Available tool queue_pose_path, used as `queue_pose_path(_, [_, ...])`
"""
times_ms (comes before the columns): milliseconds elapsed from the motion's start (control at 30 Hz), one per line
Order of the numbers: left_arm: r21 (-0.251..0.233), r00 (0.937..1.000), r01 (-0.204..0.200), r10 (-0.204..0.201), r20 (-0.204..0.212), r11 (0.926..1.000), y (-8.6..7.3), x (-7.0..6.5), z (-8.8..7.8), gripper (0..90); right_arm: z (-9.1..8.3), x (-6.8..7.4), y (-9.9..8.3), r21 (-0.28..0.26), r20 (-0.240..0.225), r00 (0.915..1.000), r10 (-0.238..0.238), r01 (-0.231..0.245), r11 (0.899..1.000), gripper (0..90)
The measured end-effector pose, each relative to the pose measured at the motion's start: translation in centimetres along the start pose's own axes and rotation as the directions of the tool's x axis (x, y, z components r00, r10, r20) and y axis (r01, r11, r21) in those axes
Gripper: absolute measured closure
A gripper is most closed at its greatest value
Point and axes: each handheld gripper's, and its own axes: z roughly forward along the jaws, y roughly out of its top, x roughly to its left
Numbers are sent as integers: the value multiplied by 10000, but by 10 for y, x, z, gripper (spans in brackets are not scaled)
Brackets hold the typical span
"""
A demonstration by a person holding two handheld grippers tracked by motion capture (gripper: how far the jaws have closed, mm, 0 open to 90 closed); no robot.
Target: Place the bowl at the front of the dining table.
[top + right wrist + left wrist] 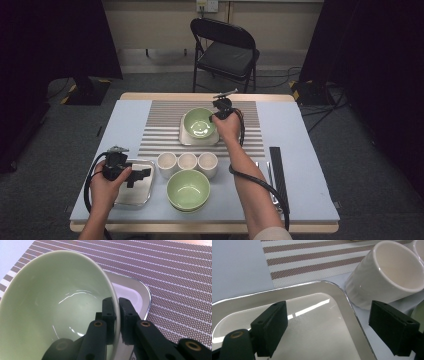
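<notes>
So the counter [300,150] has a striped mat [165,125] across the far middle. On it sits a white square tray [184,137], and the green bowl [199,122] is in that tray. The right gripper [117,315] has its jaws pinched tight on the bowl's rim. The left gripper [328,327] sits wide open over the steel tray [317,287] near left, holding nothing.

Black folding chair [226,52] beyond the table, grey floor [55,140], dark curtains [50,37]
</notes>
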Motion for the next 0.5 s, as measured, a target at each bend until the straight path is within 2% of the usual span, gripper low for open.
queue_pose_path(500, [-36, 10000, -38, 38, 11, 10000, 0, 1, -1, 154, 4, 2, 1, -239, 7, 10000, -75, 75, 9997, 833])
